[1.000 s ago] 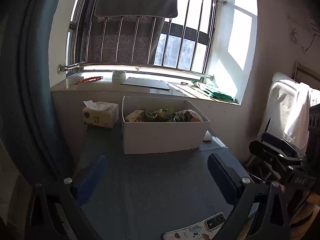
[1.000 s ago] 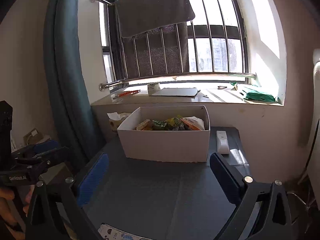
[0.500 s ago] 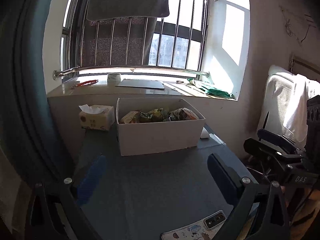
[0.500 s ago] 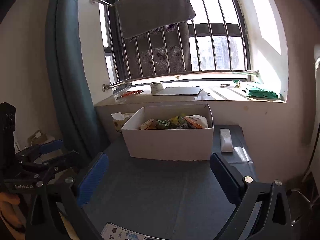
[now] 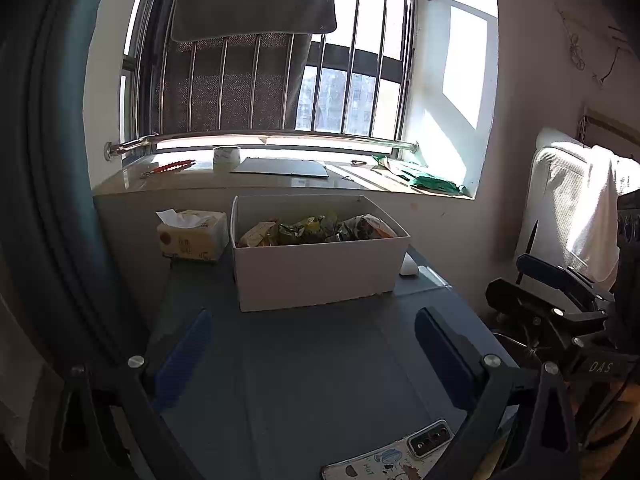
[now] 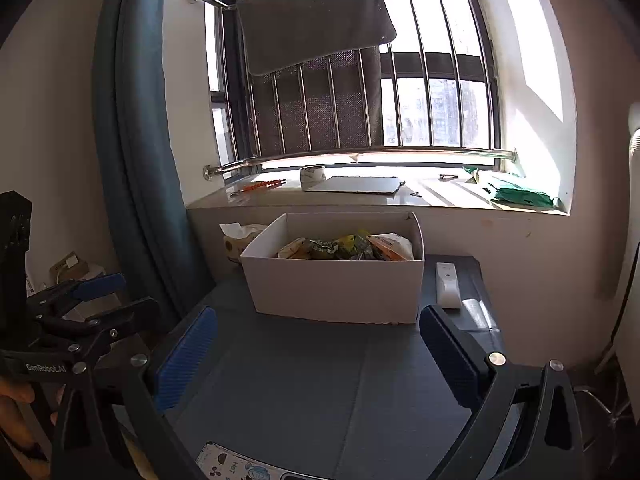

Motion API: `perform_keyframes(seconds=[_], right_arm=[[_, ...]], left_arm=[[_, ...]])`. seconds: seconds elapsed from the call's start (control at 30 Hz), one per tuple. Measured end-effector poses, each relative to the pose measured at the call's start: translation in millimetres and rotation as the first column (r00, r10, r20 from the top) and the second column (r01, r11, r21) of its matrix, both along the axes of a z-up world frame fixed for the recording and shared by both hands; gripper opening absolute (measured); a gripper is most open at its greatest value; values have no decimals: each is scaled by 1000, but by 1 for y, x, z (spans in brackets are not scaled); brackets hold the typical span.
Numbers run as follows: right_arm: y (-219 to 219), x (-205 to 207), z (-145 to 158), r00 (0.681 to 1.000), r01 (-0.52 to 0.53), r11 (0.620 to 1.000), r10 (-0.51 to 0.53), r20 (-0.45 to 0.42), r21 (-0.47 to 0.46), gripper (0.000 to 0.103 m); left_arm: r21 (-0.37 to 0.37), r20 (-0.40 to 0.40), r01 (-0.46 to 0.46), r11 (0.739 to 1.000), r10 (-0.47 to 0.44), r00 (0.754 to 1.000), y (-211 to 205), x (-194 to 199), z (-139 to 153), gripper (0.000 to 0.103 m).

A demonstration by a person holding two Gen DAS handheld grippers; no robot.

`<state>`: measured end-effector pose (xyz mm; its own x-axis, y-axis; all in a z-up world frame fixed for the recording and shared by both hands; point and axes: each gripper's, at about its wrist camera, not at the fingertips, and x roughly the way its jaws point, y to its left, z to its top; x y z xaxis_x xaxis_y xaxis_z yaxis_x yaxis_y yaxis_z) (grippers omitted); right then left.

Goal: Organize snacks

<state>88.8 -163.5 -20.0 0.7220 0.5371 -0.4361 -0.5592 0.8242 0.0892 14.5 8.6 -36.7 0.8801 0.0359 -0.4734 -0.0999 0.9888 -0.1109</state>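
A: Left gripper [image 5: 316,354]: jaws spread wide, blue ribbed pads bare, nothing pinched. Right gripper [image 6: 318,354]: likewise spread, nothing between the pads. Both poised above the dark grey tabletop [image 5: 320,368], well short of the target.

B: Target location?

A: Open white rectangular cardboard box [image 5: 320,268] at the far end of the table, below the window sill. Crinkled foil and paper snack packets [image 5: 316,230] piled inside, tops near rim height. None seen loose on the table.

B: Count?

A: One box. Packets overlapped; at least four told apart in the right wrist view, exact number not readable. One beige tissue pack [image 5: 192,236] just beside the box's left wall. One slim white remote control [image 6: 447,284] just beside its right wall. One phone in a cartoon-printed case [image 5: 390,456] at the near table edge, below the grippers.

B: Hazards?

A: Judged only. Lightweight box likely to slide or tip if a jaw catches the near wall on entry. Slick foil liable to slip from a shallow pinch, or several packets to lift together, being tangled. Remote and tissue pack close enough to be knocked by a wide sideways swing. Phone at risk of being nudged off the edge by a low pass. Both grippers converging on one box: collision possible.
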Motion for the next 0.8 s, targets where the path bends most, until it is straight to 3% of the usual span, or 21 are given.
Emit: perform_keyframes(seconds=[0.8], right_arm=[[0, 0, -1, 1000, -5, 1000, 5, -2, 1, 103]], left_arm=[[9, -10, 0, 1000, 0, 1000, -1, 2, -2, 103]])
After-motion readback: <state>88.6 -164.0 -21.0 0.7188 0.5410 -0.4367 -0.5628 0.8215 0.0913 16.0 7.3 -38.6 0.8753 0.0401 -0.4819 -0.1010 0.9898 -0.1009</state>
